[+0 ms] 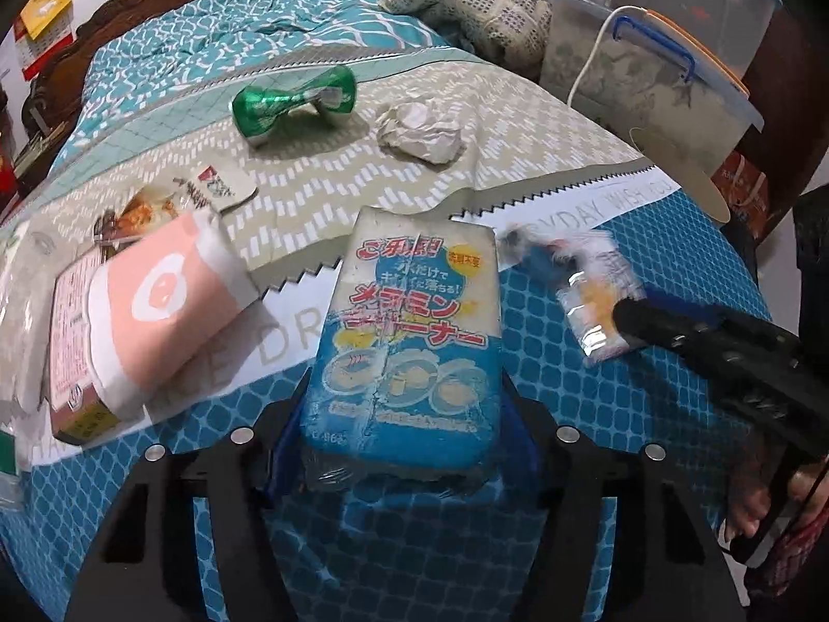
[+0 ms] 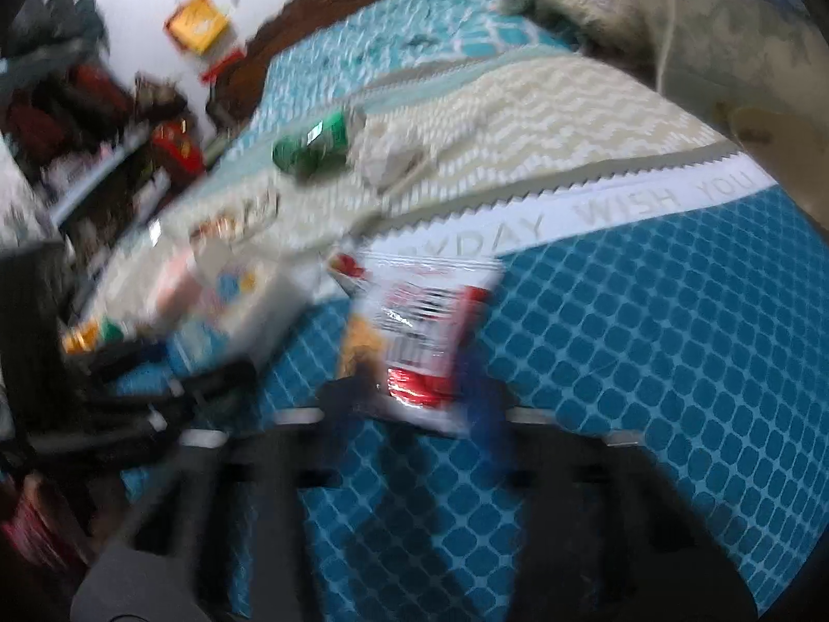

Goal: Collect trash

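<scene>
My left gripper (image 1: 404, 446) is shut on a blue and white sponge-cleaner packet (image 1: 409, 321), which stands tilted between its fingers above the blue bedspread (image 1: 596, 440). In the blurred right wrist view my right gripper (image 2: 419, 399) is shut on a clear wrapper with red and white print (image 2: 419, 321). The left wrist view shows that same right gripper (image 1: 629, 313) at the right, pinching the clear wrapper (image 1: 596, 306) by its edge. Farther back on the bed lie a crushed green can (image 1: 292, 103) and a crumpled white paper ball (image 1: 419, 132).
A pink and white pack (image 1: 155, 306) rests on a flat box (image 1: 70, 342) at the left, with a food wrapper (image 1: 207, 192) behind it. Clear storage bins (image 1: 663, 78) and a white cable stand at the back right. A person's hand (image 1: 751, 513) grips the right tool.
</scene>
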`<state>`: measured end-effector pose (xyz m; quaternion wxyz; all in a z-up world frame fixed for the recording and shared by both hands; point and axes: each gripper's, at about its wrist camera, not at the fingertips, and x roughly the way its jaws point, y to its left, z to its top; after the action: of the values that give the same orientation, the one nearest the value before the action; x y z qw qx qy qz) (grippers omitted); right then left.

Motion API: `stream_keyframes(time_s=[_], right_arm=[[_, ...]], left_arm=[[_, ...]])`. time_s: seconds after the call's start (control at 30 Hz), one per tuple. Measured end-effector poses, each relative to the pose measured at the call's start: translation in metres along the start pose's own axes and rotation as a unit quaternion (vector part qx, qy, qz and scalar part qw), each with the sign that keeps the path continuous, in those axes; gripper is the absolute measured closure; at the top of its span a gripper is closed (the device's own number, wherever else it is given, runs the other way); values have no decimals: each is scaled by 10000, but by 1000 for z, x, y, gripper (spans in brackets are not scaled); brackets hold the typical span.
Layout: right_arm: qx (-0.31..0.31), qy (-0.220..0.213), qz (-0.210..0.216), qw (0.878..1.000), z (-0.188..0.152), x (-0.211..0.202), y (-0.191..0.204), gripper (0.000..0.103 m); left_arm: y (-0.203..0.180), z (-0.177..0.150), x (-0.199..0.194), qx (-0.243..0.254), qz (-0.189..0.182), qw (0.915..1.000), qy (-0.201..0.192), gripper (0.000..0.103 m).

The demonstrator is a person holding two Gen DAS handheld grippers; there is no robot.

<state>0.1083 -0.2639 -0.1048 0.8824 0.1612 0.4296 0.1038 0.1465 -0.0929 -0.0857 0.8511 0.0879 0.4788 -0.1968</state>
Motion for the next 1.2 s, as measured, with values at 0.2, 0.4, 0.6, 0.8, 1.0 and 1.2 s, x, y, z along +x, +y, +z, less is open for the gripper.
stream_keyframes(time_s=[0.2,0.4,0.6,0.8,1.0,1.2], right_arm=[[469,-232,171,9985,4,-12,-29,86],[1148,-489,358,9915,11,-36,-74,83],[814,-439,380,9950,9,-38,-55,6],[-184,-109,14,9998,12,-18,-13,9],[-1092,342,-773,9904,20,17,18,60],[-769,35,-925,9927,20,-4,-19,71]], left_arm=[[-24,30,-4,164,-465,9988,-58,44],[-58,57,5,446,-633,9970,-85,44],[-44,57,21,214,-721,9970,201,44],[-9,48,15,-205,-798,9964,197,43],[3,44,13,-389,-883,9952,182,43],[-21,59,9,-131,-982,9950,84,43]])
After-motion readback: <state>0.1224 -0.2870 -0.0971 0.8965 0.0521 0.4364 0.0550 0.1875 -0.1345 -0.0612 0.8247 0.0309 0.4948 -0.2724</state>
